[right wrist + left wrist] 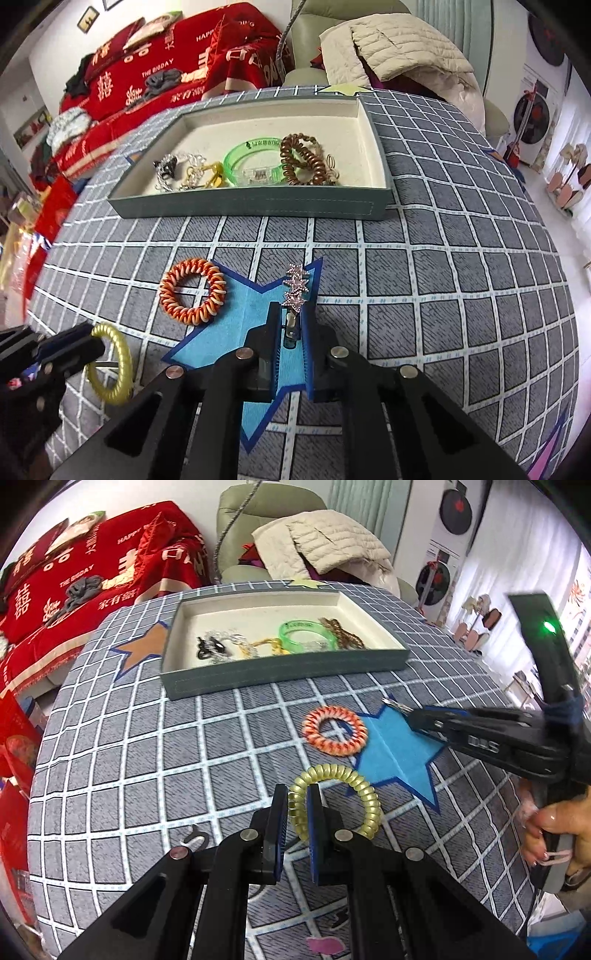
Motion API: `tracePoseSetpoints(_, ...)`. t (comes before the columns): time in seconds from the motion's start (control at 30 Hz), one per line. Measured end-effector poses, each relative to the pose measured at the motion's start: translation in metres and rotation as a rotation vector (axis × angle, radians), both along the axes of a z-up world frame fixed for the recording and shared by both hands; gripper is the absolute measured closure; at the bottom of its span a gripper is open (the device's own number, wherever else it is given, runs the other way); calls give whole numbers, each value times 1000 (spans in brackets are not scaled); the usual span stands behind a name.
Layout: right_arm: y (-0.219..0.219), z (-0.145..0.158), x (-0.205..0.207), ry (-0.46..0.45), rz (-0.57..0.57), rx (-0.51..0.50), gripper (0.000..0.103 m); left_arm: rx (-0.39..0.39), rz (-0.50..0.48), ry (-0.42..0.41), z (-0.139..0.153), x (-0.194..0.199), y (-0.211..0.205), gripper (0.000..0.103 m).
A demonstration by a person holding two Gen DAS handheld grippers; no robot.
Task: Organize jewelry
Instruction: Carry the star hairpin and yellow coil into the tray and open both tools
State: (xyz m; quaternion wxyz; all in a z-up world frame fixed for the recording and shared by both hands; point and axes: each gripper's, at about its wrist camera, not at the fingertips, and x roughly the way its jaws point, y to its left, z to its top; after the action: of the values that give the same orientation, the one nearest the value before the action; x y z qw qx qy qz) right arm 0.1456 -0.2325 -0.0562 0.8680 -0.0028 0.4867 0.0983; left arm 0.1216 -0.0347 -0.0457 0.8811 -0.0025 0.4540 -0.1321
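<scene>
left wrist view: the left claw (300,801) is clamped on the yellow coil band (364,797), its pads pinching the near-left part of the ring while the rest juts out to the right over the checked desk (147,775). ahead lies the orange-and-white coil band (334,731), flat beside the blue star patch (399,753). beyond it sits the tray (280,668), already holding a green bangle (306,637), chains and a brown coil. at the right edge the right claw (397,705) comes in with a thin sparkly piece at its tip, a hand (550,830) gripping its handle.

right wrist view: the right claw (291,317) is closed on the star hairpin (295,286), gripping only its near end, so most of the pin sticks out forward above the blue star patch (221,332). the left claw (83,345) shows at lower left with the yellow coil band (114,365). the tray (251,205) waits ahead.

risks, as i judge them: the pin is held by 1 short end and could pivot or slip out on the way to the tray. the springy yellow band, pinched at 1 spot, may squirm free. with 2 claws heading for the same tray, they could knock together or clip its near wall.
</scene>
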Motion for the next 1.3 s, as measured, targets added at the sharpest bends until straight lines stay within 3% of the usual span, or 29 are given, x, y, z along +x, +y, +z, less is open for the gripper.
tracePoseSetpoints(0.3, -21, 13, -7, -5, -29, 103, 92, -16, 53, -35, 15, 17, 21, 73)
tracePoseSetpoints(0.43, -22, 10, -7, 7, -24, 87, 92, -26, 69, -38, 16, 20, 27, 73)
tracePoseSetpoints(0.63, -18, -12, -7, 97, 15, 53, 89, -25, 62, -29, 11, 18, 26, 73)
tracePoseSetpoints(0.67, -16, -15, -6, 103, 13, 41, 88, -26, 61, -28, 11, 18, 25, 73)
tracePoseSetpoints(0.77, -11, -14, -1, 89, 6, 4, 55, -23, 53, -27, 10, 17, 21, 73)
tracePoseSetpoints(0.8, -9, -14, 2, 87, 3, -8, 54, -22, 50, -28, 10, 17, 20, 73)
tracePoseSetpoints(0.87, -4, -15, 7, 94, 2, -44, 55, -18, 46, -30, 9, 16, 18, 73)
tracePoseSetpoints(0.9, -2, -15, 10, 97, 4, -64, 61, -18, 44, -29, 9, 16, 17, 73)
tracePoseSetpoints(0.93, 3, -16, 11, 97, 10, -95, 68, -19, 43, -28, 9, 16, 17, 73)
tracePoseSetpoints(0.97, 7, -15, 12, 94, 24, -114, 85, -20, 42, -26, 8, 16, 16, 73)
tracePoseSetpoints(1.3, -2, 0, -6, 48, 31, 7, 85, -22, 45, -28, 8, 18, 17, 73)
